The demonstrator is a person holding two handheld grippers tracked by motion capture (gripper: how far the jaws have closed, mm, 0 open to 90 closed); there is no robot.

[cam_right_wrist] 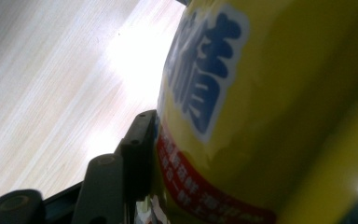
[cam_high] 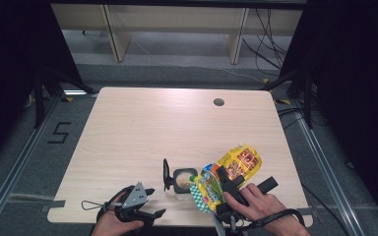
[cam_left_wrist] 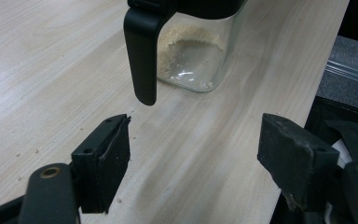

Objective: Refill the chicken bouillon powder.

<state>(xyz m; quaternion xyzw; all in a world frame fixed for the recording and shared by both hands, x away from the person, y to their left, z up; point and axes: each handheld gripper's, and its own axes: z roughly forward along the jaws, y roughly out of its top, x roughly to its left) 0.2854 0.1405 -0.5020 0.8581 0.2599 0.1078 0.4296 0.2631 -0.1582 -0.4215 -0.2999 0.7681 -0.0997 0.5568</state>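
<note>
Bag (cam_right_wrist: pixel 270 116) is sitting clamped between the right gripper's (cam_high: pixel 225 183) jaws. Left gripper (cam_left_wrist: pixel 193 154) is gaping wide, gripping nothing, with the jar (cam_left_wrist: pixel 191 56) standing just beyond its jaws.

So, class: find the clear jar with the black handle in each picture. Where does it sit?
High view: the jar stands near the table's front edge, left of the yellow bag.
Left gripper view: top centre, beyond the open jaws.
Right gripper view: not in it.
Shared landmark: the pale wooden table.
</note>
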